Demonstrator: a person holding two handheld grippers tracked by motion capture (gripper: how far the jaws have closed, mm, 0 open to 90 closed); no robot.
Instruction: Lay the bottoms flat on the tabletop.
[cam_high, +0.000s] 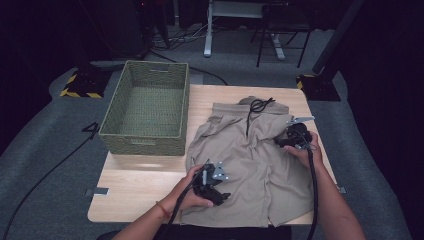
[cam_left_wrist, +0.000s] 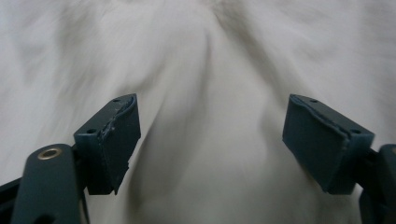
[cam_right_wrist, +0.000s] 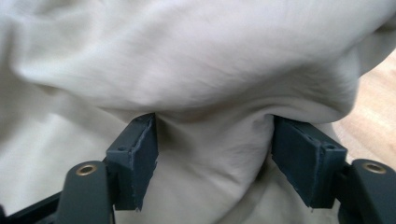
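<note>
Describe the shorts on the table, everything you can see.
The shorts are beige, of thin woven-looking cloth, lying spread but rumpled on the right half of the wooden table, waistband at the far edge, hems toward the person. A black drawstring lies looped on the waistband. The left gripper sits over the near left leg with jaws apart above the cloth; the right gripper is at the right side, a raised fold between its open jaws. The green basket stands apart at the left.
</note>
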